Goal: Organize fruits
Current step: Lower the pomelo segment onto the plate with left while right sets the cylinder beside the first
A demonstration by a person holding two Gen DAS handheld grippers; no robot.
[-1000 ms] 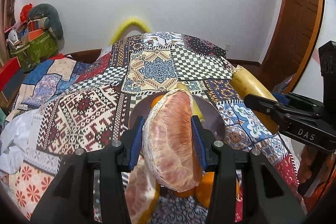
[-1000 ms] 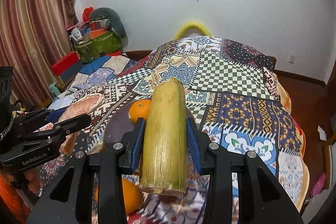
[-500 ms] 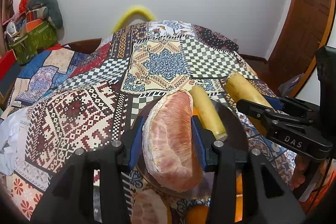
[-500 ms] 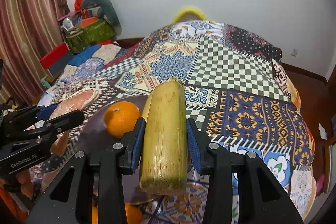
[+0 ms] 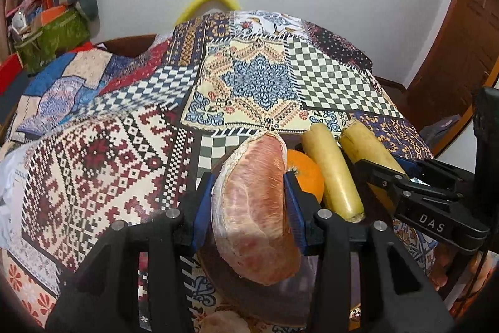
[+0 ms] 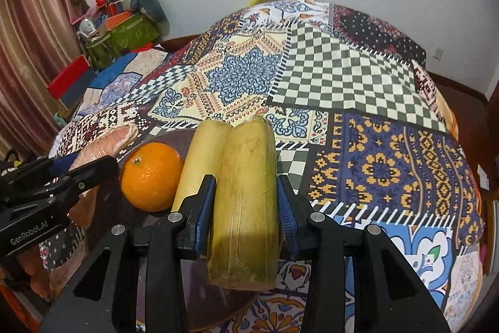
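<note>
We see the left gripper (image 5: 249,202) clamped on a pomelo segment (image 5: 254,214) — the right gripper (image 6: 246,205) grips a sugarcane piece (image 6: 246,195) between its pads, an orange (image 6: 152,177) just beside.

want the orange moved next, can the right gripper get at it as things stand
Probably not yet. The right gripper is shut on a sugarcane piece, and a second cane piece lies between it and the orange on the plate.

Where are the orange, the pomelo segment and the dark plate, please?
orange (image 6: 151,177), right wrist view, middle of its peel.
pomelo segment (image 5: 254,208), left wrist view, middle of its pink flesh.
dark plate (image 6: 215,301), right wrist view, bare near part.
</note>
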